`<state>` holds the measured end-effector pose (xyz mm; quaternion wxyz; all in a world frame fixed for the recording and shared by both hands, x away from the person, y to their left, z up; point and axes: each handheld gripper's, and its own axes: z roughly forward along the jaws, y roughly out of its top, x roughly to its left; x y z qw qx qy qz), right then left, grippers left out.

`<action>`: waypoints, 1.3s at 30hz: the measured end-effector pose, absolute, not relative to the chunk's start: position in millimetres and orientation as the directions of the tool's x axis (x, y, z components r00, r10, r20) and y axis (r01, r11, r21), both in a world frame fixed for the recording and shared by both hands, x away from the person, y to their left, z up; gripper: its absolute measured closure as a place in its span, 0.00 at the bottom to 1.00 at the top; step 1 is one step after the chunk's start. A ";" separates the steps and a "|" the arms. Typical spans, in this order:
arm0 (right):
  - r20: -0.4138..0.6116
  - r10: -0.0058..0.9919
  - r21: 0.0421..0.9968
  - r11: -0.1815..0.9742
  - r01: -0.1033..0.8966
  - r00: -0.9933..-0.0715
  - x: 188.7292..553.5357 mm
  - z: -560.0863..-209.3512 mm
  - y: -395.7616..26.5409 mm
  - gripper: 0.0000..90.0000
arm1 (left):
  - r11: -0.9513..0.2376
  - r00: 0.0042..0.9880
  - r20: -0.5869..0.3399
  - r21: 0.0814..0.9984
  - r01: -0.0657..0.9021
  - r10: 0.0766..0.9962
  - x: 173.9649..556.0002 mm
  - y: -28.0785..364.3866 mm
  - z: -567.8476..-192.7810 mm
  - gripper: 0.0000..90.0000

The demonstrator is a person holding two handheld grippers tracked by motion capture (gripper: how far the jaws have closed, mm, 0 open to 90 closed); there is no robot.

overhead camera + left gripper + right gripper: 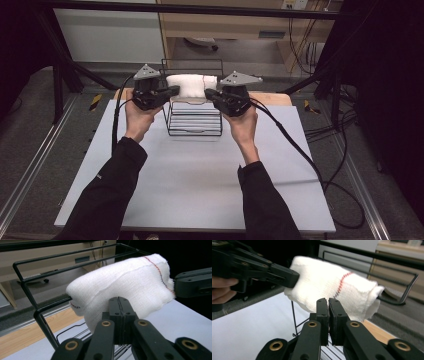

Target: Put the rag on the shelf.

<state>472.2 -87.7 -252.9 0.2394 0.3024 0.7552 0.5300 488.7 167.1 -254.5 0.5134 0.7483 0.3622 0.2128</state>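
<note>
Clearly both tools, left tool [172, 91] and right tool [209, 93], are clamping opposite ends of the white cloth [191, 85] above the wire rack [195, 120] on the counter [200, 170]; it is looking soft, light and floppy, so gripping the hems is suiting it.

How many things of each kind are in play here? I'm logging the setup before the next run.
White cloth, folded, held up between the grippers: 1
Black wire rack on the table: 1
Grippers, left gripper and right gripper, each shut on an end of the cloth: 2
Grey table: 1
Total: 5
</note>
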 end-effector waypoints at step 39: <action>0.053 0.725 0.928 0.218 0.301 -0.687 451.1 -266.6 -136.0 0.28 | -0.308 0.691 -0.022 0.885 0.350 0.723 447.5 196.1 -293.0 0.40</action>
